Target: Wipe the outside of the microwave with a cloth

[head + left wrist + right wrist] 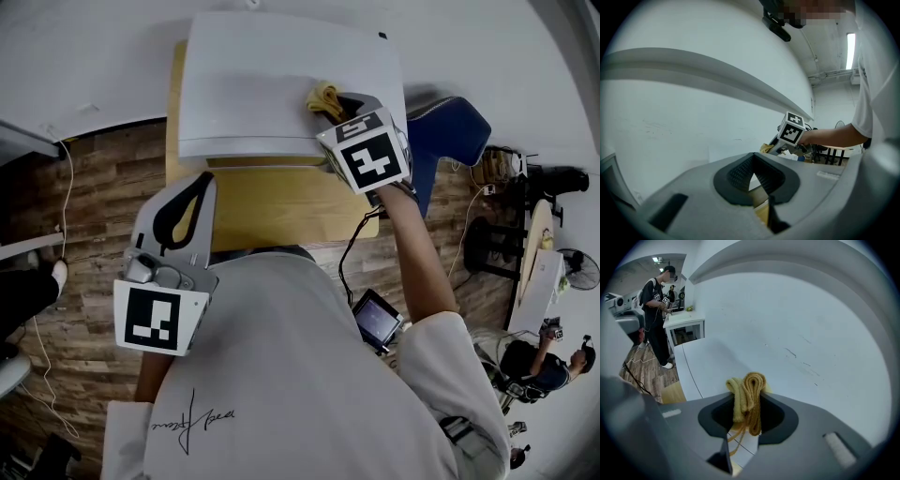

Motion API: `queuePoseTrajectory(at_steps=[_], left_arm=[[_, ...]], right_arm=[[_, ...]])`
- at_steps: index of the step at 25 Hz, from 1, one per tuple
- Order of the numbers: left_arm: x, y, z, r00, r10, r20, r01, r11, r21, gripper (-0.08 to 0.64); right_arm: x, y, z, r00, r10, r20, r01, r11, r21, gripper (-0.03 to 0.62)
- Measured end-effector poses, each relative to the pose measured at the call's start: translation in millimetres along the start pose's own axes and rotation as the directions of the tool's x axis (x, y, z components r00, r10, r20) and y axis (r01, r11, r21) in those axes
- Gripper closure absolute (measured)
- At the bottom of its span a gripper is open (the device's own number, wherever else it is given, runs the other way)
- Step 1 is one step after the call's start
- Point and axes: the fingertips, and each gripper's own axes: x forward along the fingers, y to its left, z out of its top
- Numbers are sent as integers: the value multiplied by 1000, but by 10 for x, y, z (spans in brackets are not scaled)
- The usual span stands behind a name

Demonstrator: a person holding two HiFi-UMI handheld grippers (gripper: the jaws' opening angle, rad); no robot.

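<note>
The white microwave [272, 84] stands on a wooden table [272, 206] against the wall. My right gripper [330, 105] reaches over the microwave's top near its right front corner. It is shut on a bunched yellow cloth [324, 97] that lies against the top. In the right gripper view the folded cloth [749, 394] sticks up between the jaws of the right gripper [747, 401], above the white microwave top [708, 362]. My left gripper [204, 180] hangs before the table's front left, shut and holding nothing. From the left gripper [751, 161] I see the right gripper's marker cube [792, 130] and the cloth [765, 148].
A blue chair [450, 131] stands right of the table. Cables [66, 187] trail over the wood floor at left. A person [658, 301] stands by a small white table [684, 319]. Another person [548, 366] and a fan [579, 270] are at far right.
</note>
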Motion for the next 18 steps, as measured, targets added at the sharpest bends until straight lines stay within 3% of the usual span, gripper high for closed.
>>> queuePoseTrajectory(at_steps=[18], left_arm=[[-169, 134, -44, 999, 51, 2, -51, 998, -42, 565]], right_arm=[[81, 537, 502, 993, 101, 59, -97, 992, -77, 471]])
